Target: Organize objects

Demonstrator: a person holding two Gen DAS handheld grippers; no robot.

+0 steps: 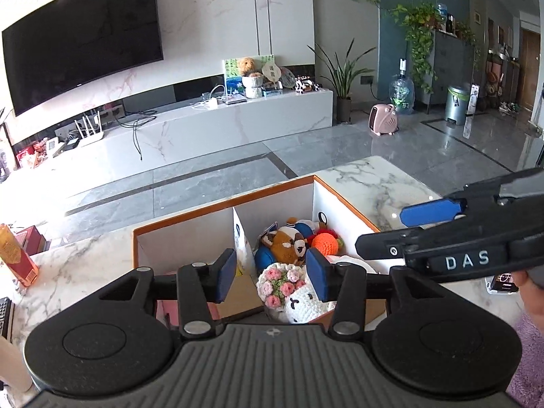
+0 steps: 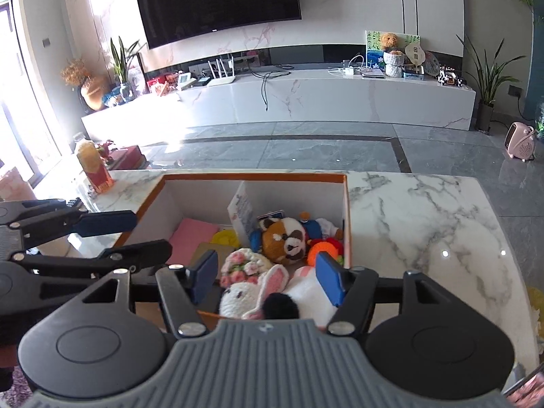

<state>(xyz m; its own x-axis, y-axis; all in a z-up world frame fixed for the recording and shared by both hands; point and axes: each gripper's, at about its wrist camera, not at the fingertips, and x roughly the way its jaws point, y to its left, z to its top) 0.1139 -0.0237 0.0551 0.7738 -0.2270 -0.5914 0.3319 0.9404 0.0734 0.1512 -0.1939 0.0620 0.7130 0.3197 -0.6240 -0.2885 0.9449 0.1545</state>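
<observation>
The left gripper (image 1: 271, 273) hides the near wall of the box (image 1: 224, 204). Under the right gripper (image 2: 267, 280), the white rabbit (image 2: 238, 297) is half covered.

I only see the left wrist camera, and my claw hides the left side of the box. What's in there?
Observer: A flat pink pad lies on the floor of the left compartment of the box.
Operator: Anything else in there?
Observer: Yes, a yellow thing sits between the pad and the divider.
Operator: Does the white knitted toy have ears? I only see its face.
Observer: Yes, long ears with pink insides, so it looks like a bunny.
Operator: What's next to them?
Observer: A black pompom, right by the ears.
</observation>
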